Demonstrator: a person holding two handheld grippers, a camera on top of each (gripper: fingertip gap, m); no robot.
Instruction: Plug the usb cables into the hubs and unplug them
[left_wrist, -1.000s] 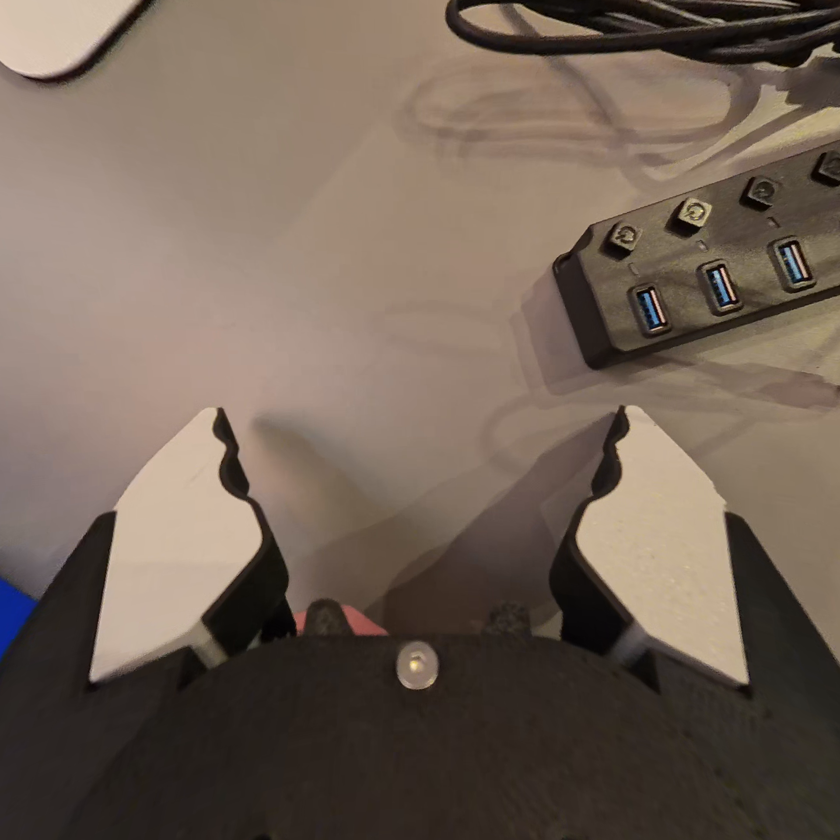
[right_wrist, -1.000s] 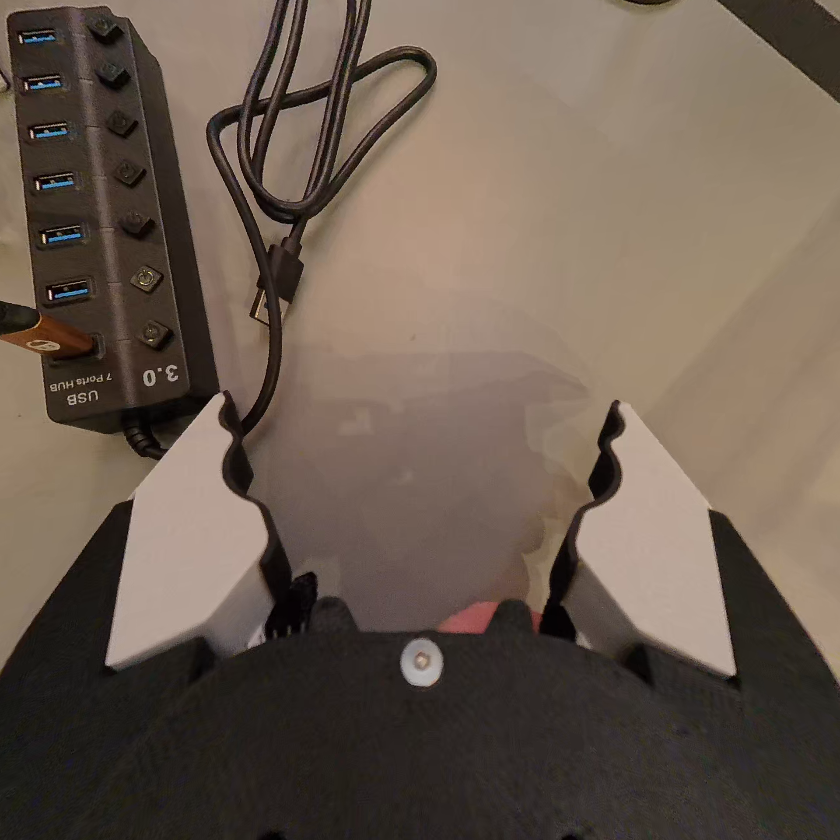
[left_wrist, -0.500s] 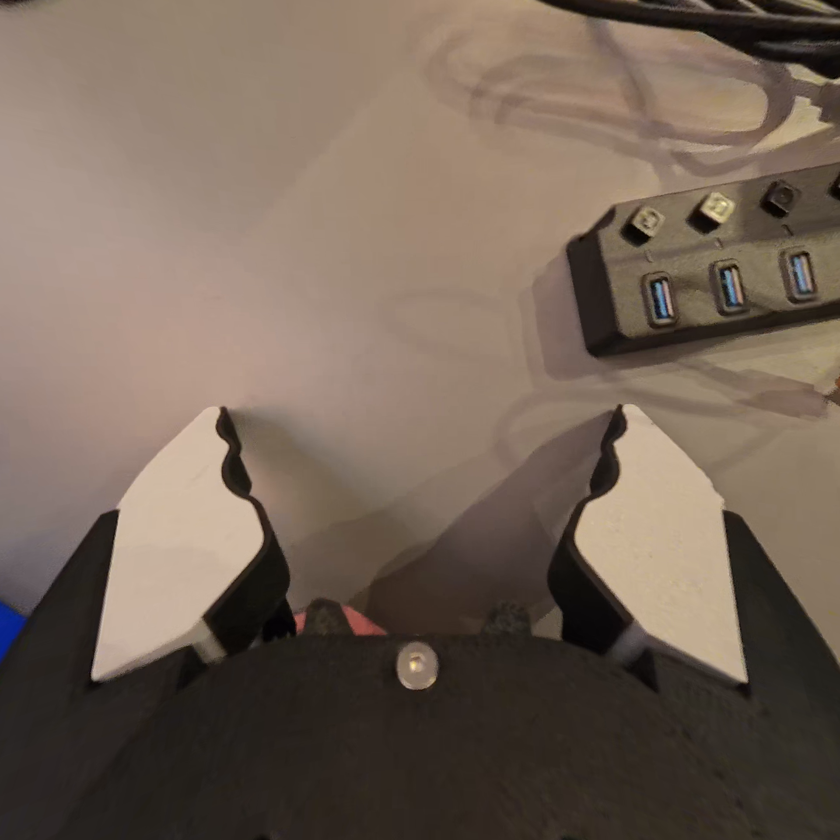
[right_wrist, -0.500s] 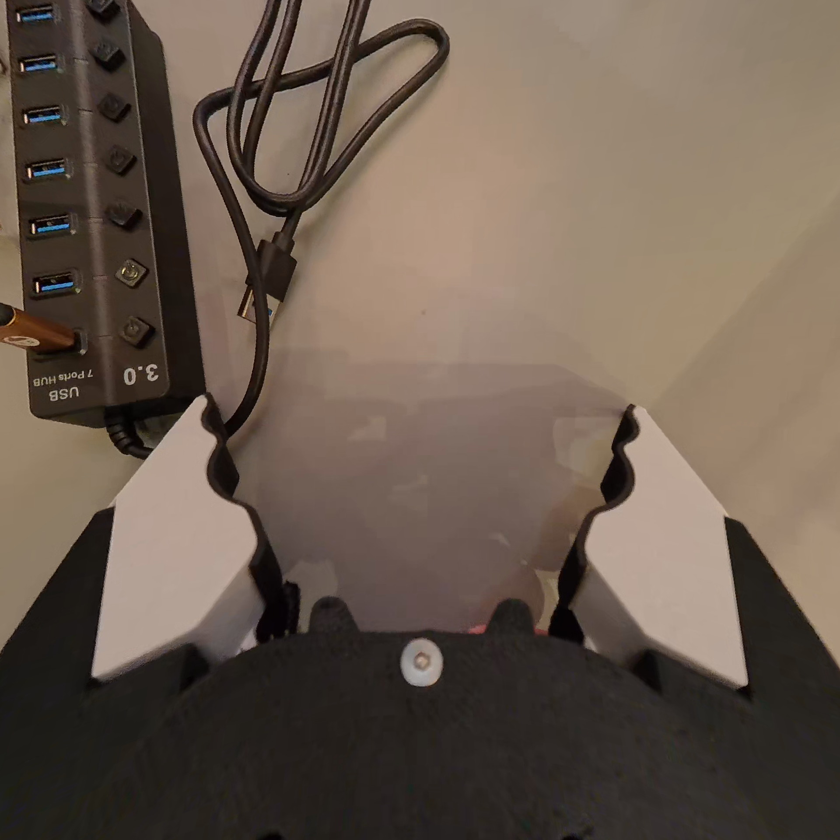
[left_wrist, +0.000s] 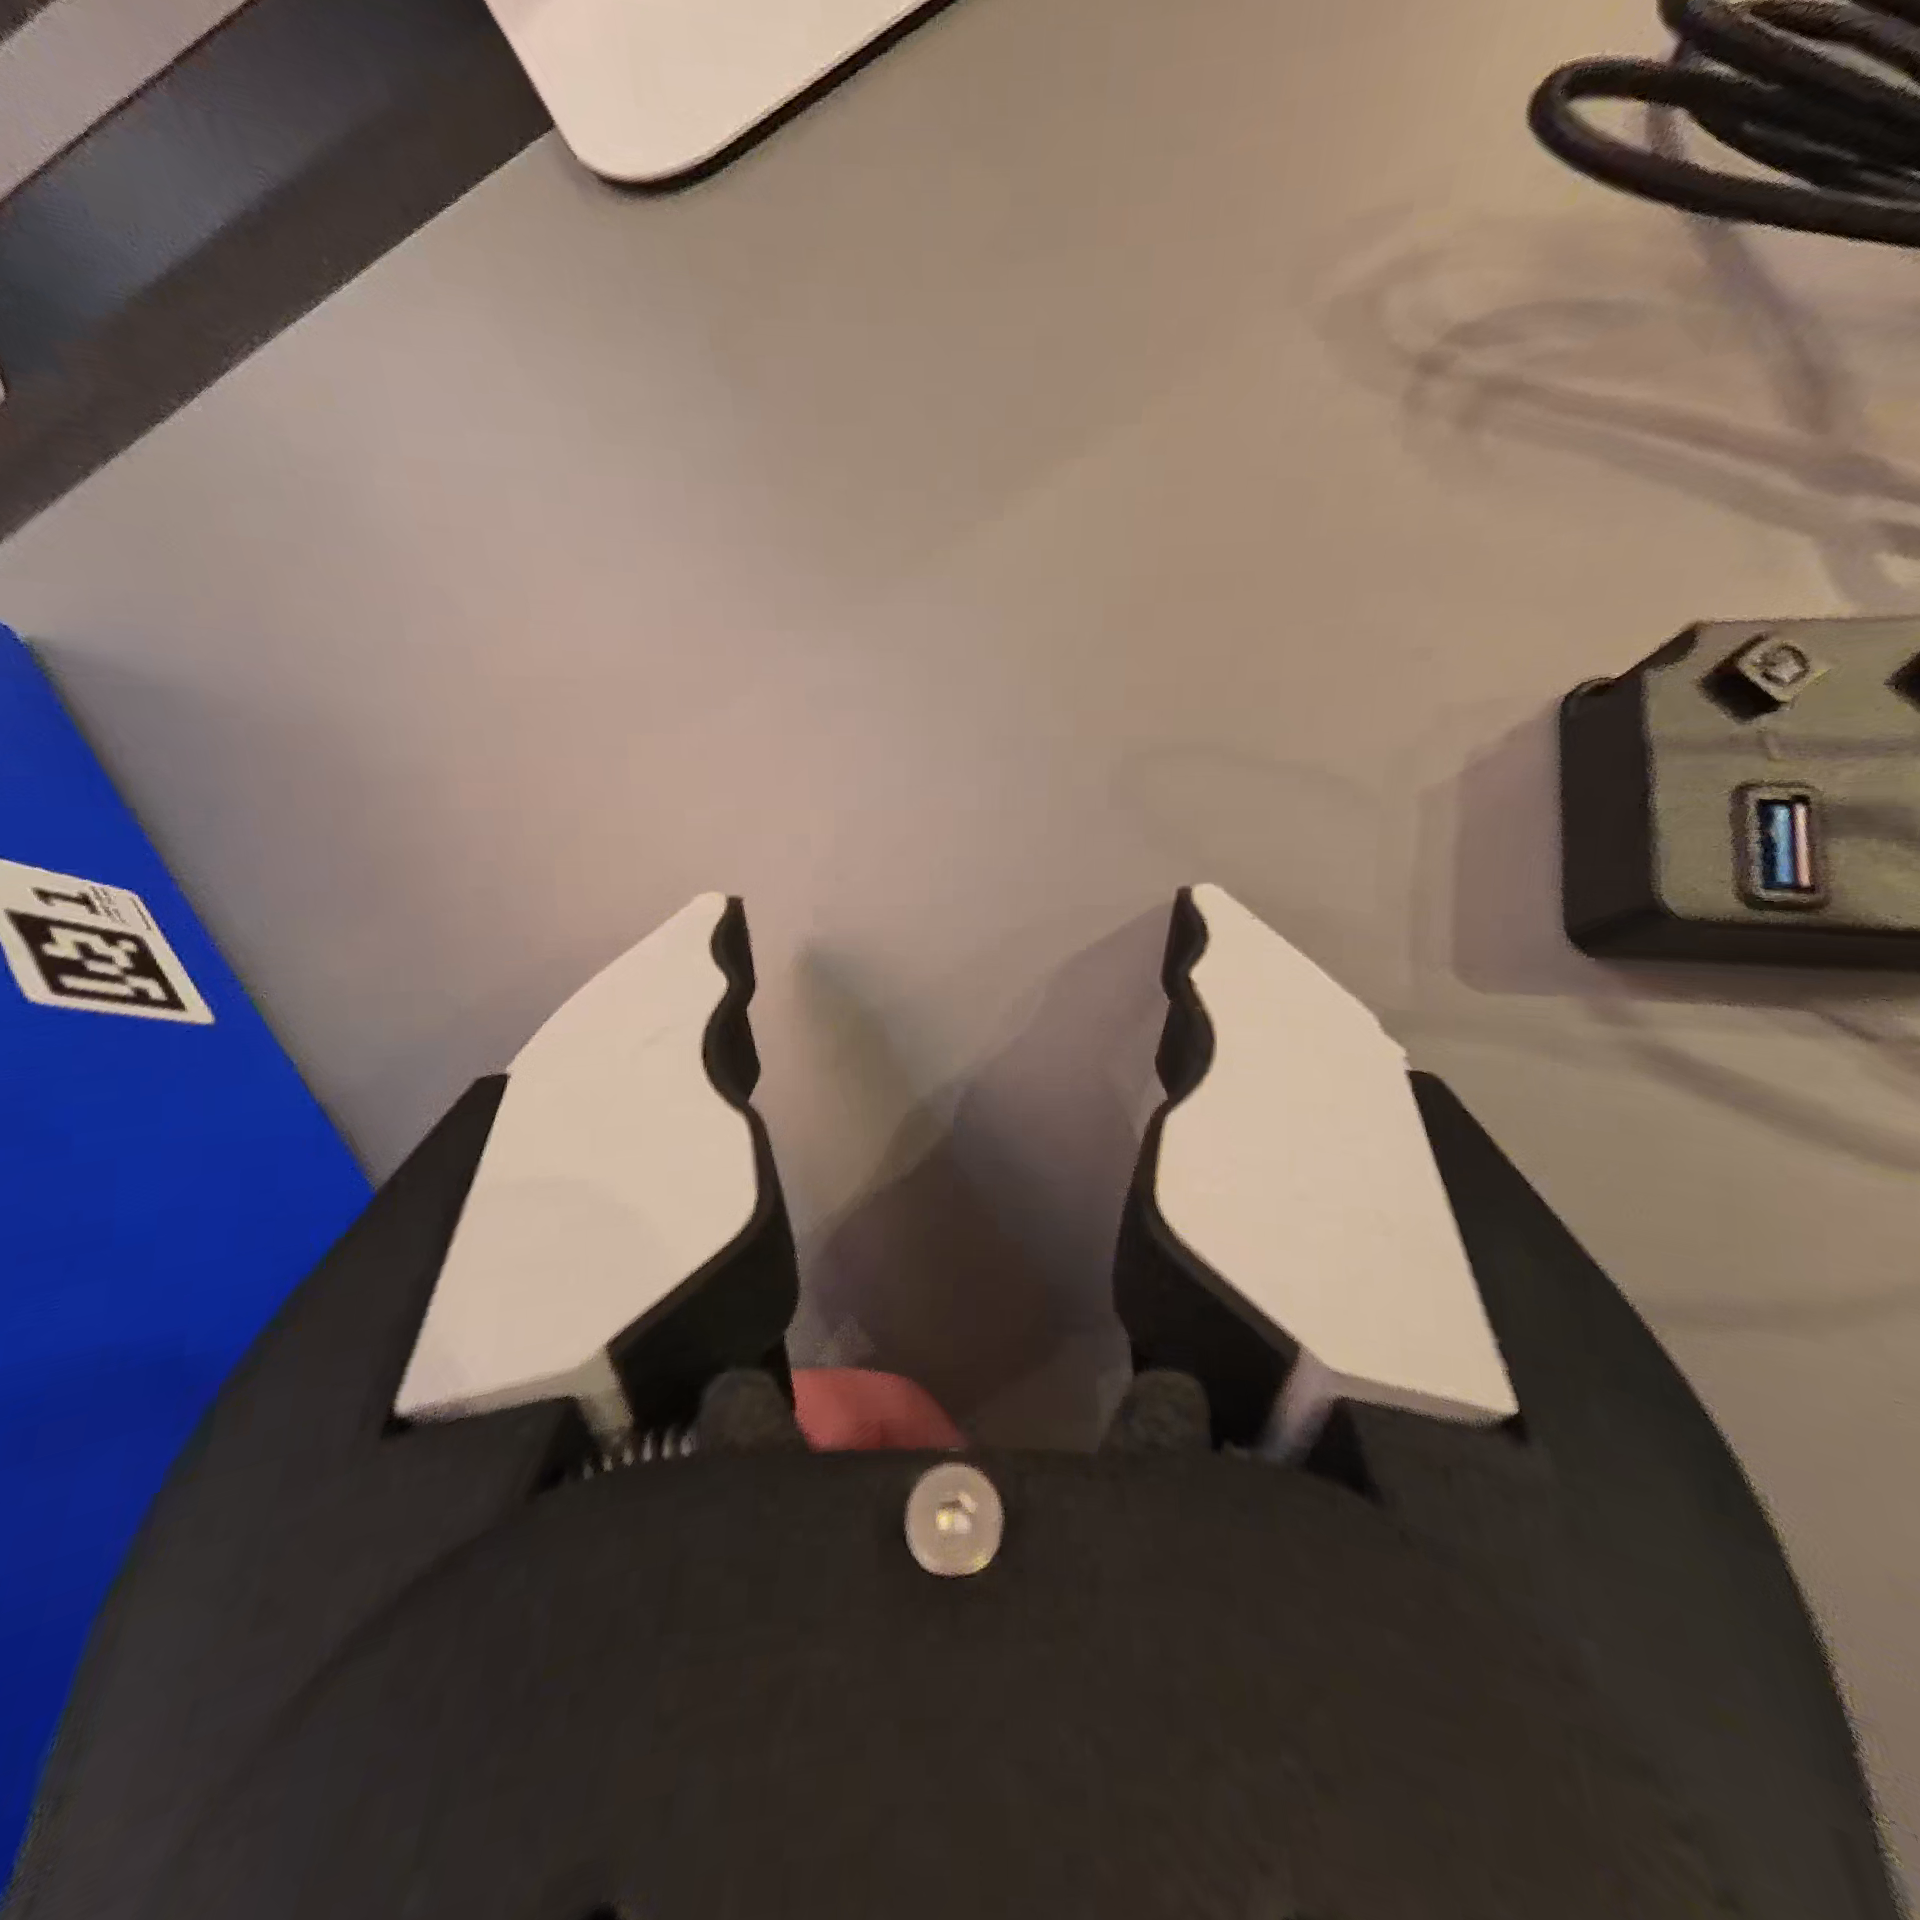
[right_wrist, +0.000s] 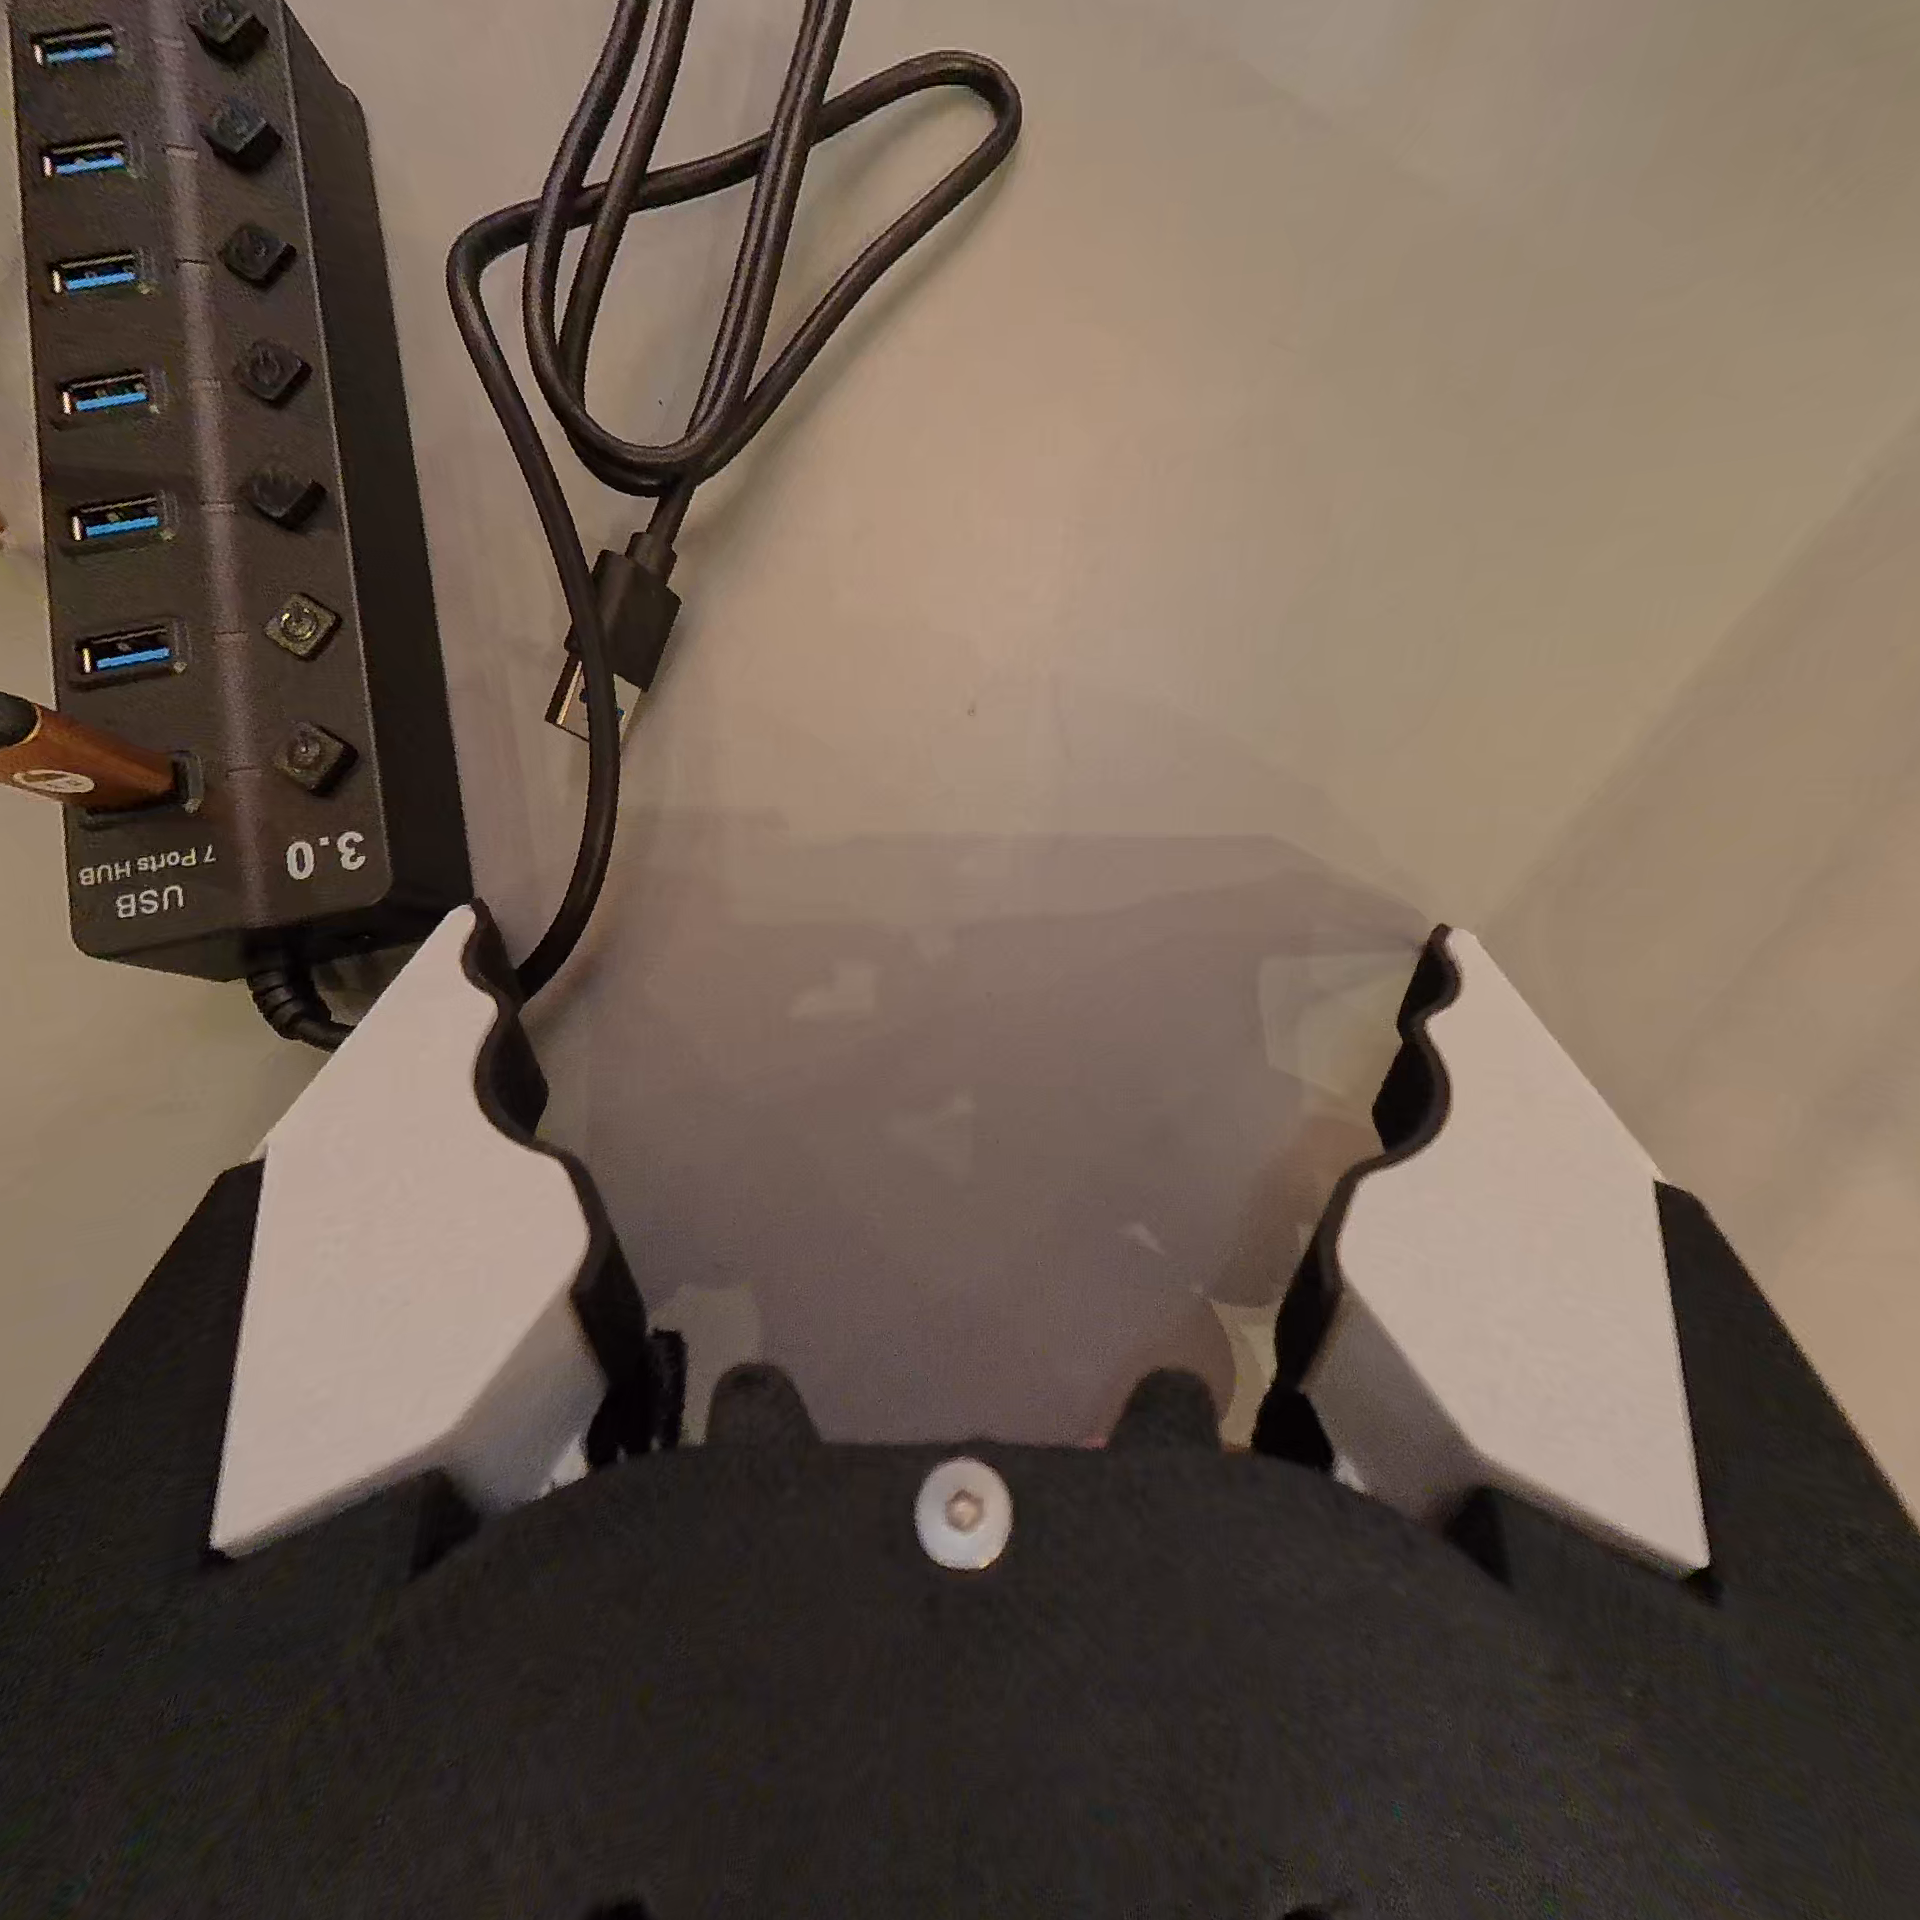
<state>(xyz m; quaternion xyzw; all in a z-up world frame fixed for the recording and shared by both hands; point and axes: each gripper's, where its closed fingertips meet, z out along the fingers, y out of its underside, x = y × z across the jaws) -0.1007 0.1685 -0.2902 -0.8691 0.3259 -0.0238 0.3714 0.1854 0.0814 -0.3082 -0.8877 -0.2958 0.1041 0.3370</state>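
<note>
The left gripper (left_wrist: 961, 914) is being held over the bare grey table (left_wrist: 831, 582) with its jaws partly apart and nothing between them; its white fingers (left_wrist: 613, 1153) are being kept well clear of everything. A black hub (left_wrist: 1745, 821) is being seen at the right edge of the left wrist view, cut off by the frame, with one blue port (left_wrist: 1779, 857) and a square button above it showing. A bundle of black cable (left_wrist: 1745, 135) is lying at the top right corner, a blue box (left_wrist: 125, 1143) bearing a white sticker is lying at the left edge, and a pale rounded slab (left_wrist: 686, 73) is being seen at the top. The right gripper (right_wrist: 961, 935) is being held with its jaws wide apart and empty above the table. In the right wrist view the hub (right_wrist: 218, 468) is lying lengthwise at the upper left, its row of blue ports running beside a row of buttons; a copper-coloured plug (right_wrist: 94, 769) is being kept in the port nearest the gripper. A looped black cable (right_wrist: 727, 270) is lying just beside the hub, its loose plug (right_wrist: 613, 655) resting unplugged on the table, metal end pointed toward the gripper. The hub's own lead (right_wrist: 592, 873) is running from its near end past the left finger's tip
</note>
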